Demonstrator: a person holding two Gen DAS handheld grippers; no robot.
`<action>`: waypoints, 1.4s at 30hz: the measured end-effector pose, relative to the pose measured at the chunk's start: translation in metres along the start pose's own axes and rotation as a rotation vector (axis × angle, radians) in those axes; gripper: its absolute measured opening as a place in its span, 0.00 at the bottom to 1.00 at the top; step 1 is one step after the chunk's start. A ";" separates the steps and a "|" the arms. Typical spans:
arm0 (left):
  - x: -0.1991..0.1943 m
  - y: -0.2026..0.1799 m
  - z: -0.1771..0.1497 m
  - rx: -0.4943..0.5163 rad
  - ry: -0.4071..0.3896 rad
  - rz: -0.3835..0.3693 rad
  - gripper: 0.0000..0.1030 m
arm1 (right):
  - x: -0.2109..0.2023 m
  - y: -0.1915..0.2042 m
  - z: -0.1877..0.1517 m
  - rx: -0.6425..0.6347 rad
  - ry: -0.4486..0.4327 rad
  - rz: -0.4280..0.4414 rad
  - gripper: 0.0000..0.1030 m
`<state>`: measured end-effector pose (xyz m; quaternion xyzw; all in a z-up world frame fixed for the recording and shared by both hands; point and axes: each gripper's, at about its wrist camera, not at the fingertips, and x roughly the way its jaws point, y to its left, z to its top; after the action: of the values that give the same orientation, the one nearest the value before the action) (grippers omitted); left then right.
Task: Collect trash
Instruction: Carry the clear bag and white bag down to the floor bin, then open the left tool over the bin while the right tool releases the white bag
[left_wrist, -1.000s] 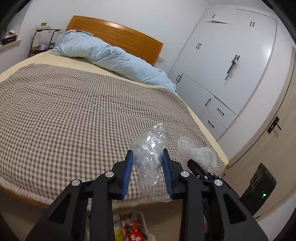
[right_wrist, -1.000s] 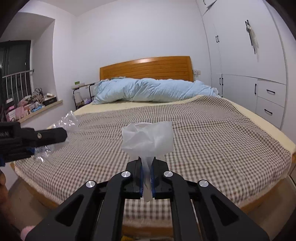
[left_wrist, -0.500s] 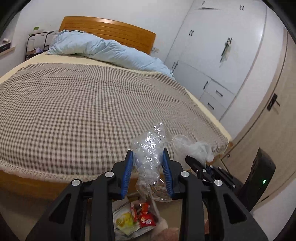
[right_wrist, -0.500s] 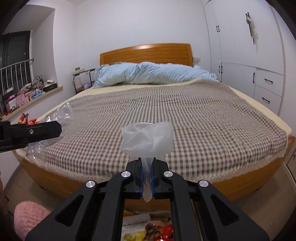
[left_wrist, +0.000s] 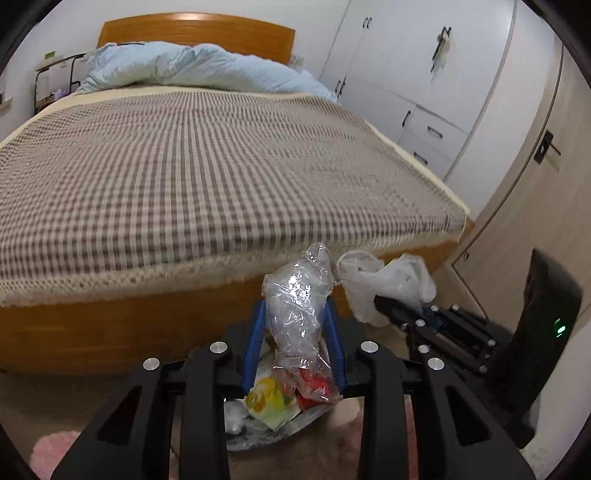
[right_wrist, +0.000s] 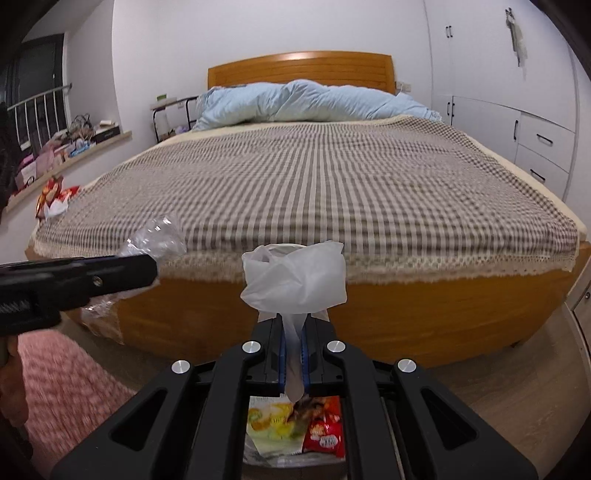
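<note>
So left gripper (left_wrist: 295, 343) pinching clear plastic wrapper (left_wrist: 297, 295), right gripper (right_wrist: 294, 354) clamped tight on white bag (right_wrist: 295, 282); both poised over trash pile (right_wrist: 295, 424) at bottom centre, probably for drop-off.

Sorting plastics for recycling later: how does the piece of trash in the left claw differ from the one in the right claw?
The clear plastic wrap is see-through and glossy; the white plastic bag is milky and matte. The left claw clamps the wrap with its pads well apart around a bulky wad, while the right claw pinches the bag's thin twisted neck almost fully shut. The wrap stands as a tall crumple; the bag puffs out above the pads. Both are thin crumpled film.
</note>
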<state>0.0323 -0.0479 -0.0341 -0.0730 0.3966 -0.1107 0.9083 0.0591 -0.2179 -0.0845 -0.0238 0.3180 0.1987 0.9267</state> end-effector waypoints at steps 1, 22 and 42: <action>0.005 0.001 -0.005 0.002 0.013 0.002 0.28 | 0.000 0.001 -0.003 -0.006 0.005 -0.002 0.06; 0.104 0.034 -0.054 -0.016 0.215 0.018 0.28 | 0.057 -0.017 -0.060 -0.013 0.225 -0.035 0.06; 0.178 0.070 -0.085 -0.143 0.429 0.040 0.28 | 0.134 -0.020 -0.100 0.024 0.432 -0.038 0.06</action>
<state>0.0972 -0.0306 -0.2318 -0.1041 0.5889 -0.0775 0.7977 0.1051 -0.2059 -0.2458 -0.0610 0.5112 0.1678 0.8407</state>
